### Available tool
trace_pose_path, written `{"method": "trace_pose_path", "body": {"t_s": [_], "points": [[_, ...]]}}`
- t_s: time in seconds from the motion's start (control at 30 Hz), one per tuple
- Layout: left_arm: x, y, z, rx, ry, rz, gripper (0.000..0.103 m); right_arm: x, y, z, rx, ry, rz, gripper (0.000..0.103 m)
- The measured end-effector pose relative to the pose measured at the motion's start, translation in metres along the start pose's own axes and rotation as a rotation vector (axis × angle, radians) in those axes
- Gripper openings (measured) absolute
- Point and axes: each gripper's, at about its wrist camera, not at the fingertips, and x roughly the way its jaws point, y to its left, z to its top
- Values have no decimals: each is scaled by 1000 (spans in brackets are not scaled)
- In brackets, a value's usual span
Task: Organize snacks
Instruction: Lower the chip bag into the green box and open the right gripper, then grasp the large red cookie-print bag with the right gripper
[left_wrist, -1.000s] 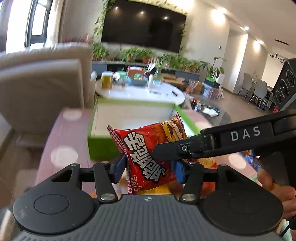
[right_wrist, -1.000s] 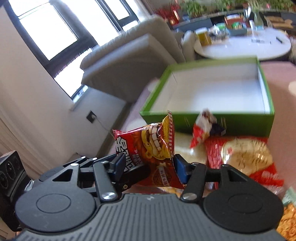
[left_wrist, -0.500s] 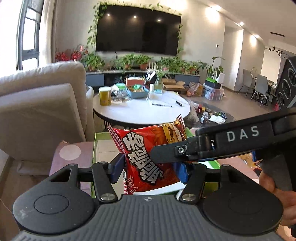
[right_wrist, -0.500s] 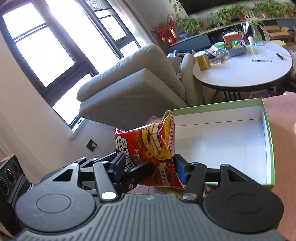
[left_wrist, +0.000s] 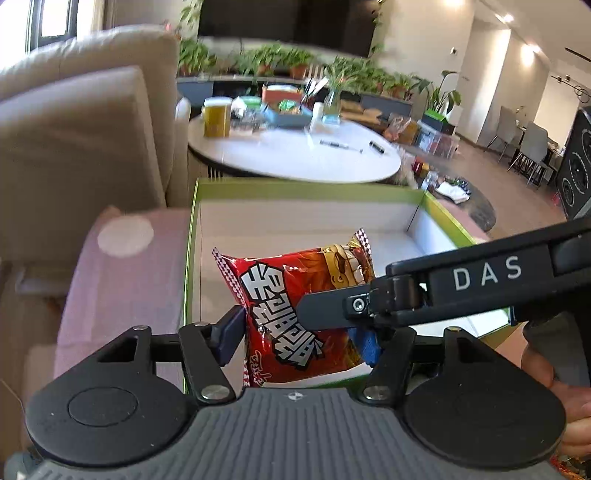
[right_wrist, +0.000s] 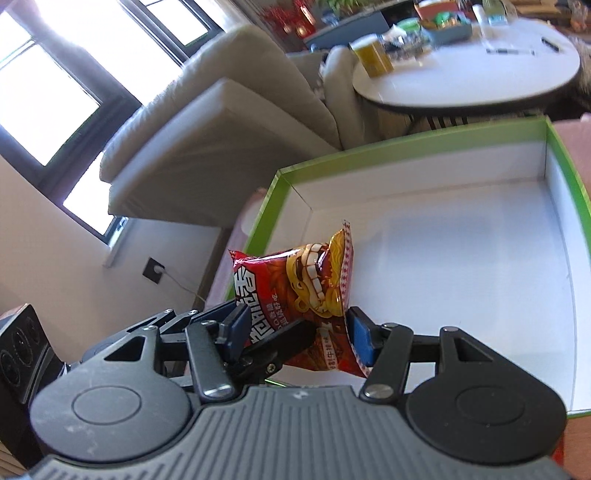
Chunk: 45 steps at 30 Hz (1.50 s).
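A red snack bag (left_wrist: 295, 314) with white lettering hangs over the near left part of an open green box (left_wrist: 192, 236) with a white inside. My left gripper (left_wrist: 299, 338) is shut on the bag's lower part. My right gripper (right_wrist: 297, 334) is shut on the same bag (right_wrist: 303, 291) from the other side; its finger crosses the left wrist view (left_wrist: 351, 304). In the right wrist view the box (right_wrist: 269, 203) holds nothing else that I can see.
The box stands on a pink cloth with pale dots (left_wrist: 125, 236). A beige armchair (left_wrist: 74, 122) is to the left. A round white table (left_wrist: 295, 155) with a yellow jar and clutter stands behind the box.
Both grippers carried the red bag up from the pile of snacks, over the box's front wall, and now lower over the box's inside. Both stayed shut on it.
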Motion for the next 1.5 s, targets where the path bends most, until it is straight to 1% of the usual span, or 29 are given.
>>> {"method": "trace_pose_path", "body": {"t_s": [0.07, 0.13, 0.2, 0.3, 0.43, 0.57, 0.67, 0.73, 0.77, 0.8, 0.9, 1.03, 1.17, 1.23, 1.37, 1.5], "points": [[2, 0, -4, 1, 20, 10, 60, 6, -1, -2, 2, 26, -6, 75], [0, -4, -9, 35, 17, 24, 61, 10, -2, -5, 5, 50, -6, 75], [-2, -7, -12, 19, 13, 35, 61, 12, -3, -8, 10, 63, -8, 75], [-6, -8, -14, -13, 26, 31, 61, 7, -3, -11, 15, 70, -5, 75], [-11, -12, -20, -20, 15, 19, 62, -1, -3, -16, -10, 76, -16, 75], [-22, -11, -24, -52, 11, 25, 63, -8, -2, -20, -30, 55, -14, 76], [-31, -13, -27, -50, -3, 37, 63, -16, 0, -22, -52, 39, -7, 77], [-40, -14, -29, -65, -15, 52, 66, -23, 2, -23, -61, 27, -4, 77], [-44, -15, -29, -69, -19, 61, 72, -28, 2, -24, -64, 19, -2, 77], [-48, -16, -31, -70, -18, 69, 73, -35, 1, -26, -62, 10, 7, 77], [-65, -20, -36, -71, -52, 78, 73, -56, 0, -29, -82, -24, 24, 77], [-88, -30, -45, -90, -96, 57, 74, -86, -5, -39, -116, -83, -1, 77], [-101, -48, -53, -76, -115, 16, 75, -105, -15, -57, -121, -102, -45, 77], [-103, -59, -57, -65, -111, -7, 76, -111, -24, -65, -105, -104, -60, 77], [-102, -82, -67, -31, -90, -29, 77, -125, -44, -75, -36, -128, -83, 77], [-96, -103, -72, -11, -54, -72, 77, -134, -61, -82, -9, -152, -153, 77]]}}
